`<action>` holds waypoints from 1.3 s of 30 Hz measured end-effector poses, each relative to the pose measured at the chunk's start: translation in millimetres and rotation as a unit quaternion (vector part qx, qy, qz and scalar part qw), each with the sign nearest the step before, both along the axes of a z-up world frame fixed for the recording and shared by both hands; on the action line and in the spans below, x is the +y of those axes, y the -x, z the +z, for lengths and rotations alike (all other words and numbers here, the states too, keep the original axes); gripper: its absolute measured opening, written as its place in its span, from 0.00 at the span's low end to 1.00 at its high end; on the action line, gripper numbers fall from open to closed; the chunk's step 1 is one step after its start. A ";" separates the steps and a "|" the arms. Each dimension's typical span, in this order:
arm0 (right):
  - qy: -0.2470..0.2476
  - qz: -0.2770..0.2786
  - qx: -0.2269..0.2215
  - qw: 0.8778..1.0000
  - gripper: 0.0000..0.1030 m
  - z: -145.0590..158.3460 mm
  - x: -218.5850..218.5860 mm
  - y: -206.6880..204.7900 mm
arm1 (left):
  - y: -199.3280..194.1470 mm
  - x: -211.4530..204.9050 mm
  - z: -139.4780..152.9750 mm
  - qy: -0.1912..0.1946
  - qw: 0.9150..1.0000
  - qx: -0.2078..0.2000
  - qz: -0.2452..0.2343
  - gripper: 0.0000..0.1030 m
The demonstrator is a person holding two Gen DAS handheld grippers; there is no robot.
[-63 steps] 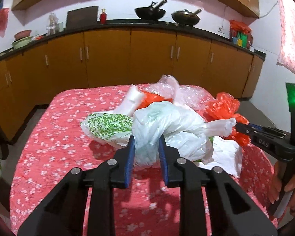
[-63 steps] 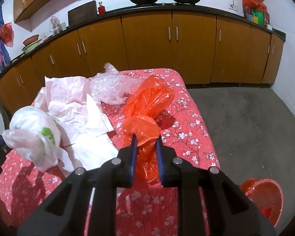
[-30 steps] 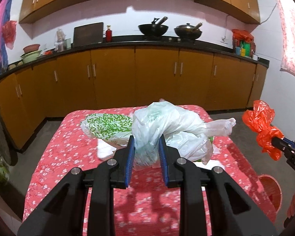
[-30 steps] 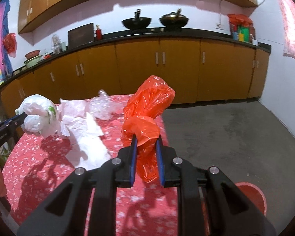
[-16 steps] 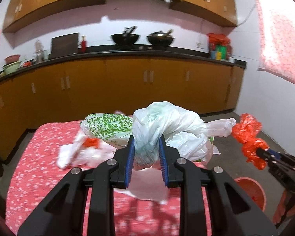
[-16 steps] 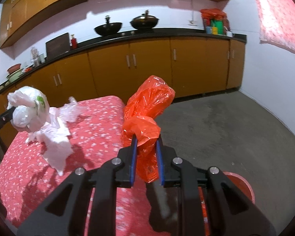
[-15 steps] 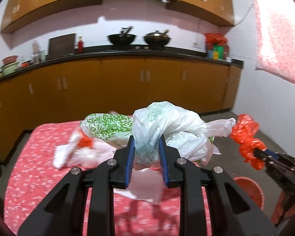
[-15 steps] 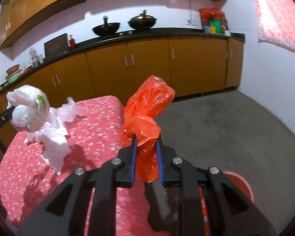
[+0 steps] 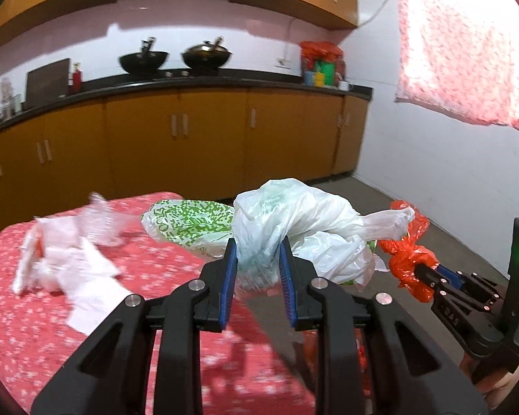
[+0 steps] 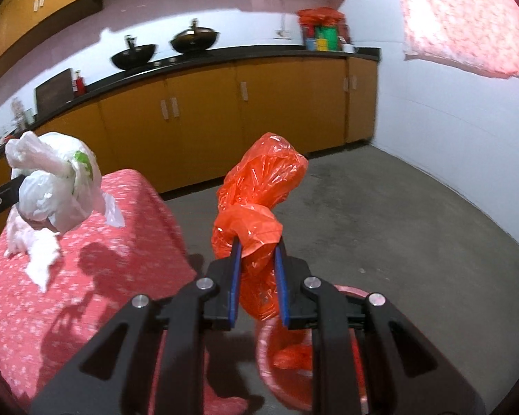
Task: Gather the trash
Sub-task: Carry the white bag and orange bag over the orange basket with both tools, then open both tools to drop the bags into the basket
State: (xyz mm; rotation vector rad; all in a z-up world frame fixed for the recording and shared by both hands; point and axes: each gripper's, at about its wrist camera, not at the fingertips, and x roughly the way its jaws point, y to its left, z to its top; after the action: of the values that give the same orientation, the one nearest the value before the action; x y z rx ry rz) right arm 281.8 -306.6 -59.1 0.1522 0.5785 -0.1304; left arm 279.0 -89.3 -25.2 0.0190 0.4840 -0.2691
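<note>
my left hand-held gripper (image 9: 257,273) is clenched on a bundle of white plastic bags (image 9: 294,228) above the red flowered tabletop (image 9: 34,328), while my right hand-held gripper (image 10: 258,278) grasps a crumpled orange plastic bag (image 10: 259,204) over the red bin (image 10: 349,292) on the floor.

Two woks (image 9: 174,58) on dark countertop (image 9: 197,81) far beyond jaws; orange cabinets (image 9: 176,145) beneath; patterned curtain (image 9: 463,45) upper right of jaws.
</note>
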 end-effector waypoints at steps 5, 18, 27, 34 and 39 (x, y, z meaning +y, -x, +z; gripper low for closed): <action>0.007 -0.051 0.007 0.999 0.18 -15.9 -35.6 9.2 | -5.4 -44.0 -18.7 -0.004 0.999 0.016 -0.033 0.23; 0.020 -0.115 0.051 0.992 0.18 -75.6 -100.1 32.9 | -12.4 -137.8 -85.8 -0.035 0.992 0.086 -0.085 0.24; 0.010 -0.116 0.081 0.990 0.18 -112.7 -111.0 35.6 | -12.9 -171.5 -122.1 -0.064 0.987 0.118 -0.092 0.24; 0.002 -0.109 0.094 0.990 0.20 -126.8 -113.2 31.0 | -15.1 -183.0 -141.3 -0.077 0.983 0.137 -0.098 0.25; -0.001 -0.109 0.092 0.990 0.24 -125.7 -113.4 26.3 | -21.8 -186.9 -144.0 -0.073 0.982 0.143 -0.099 0.26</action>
State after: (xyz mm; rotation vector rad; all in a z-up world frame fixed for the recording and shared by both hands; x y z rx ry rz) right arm 255.5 -420.1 -184.8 0.2070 0.7462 -0.3589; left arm 300.8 -276.2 -169.2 0.1751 0.7889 -0.4333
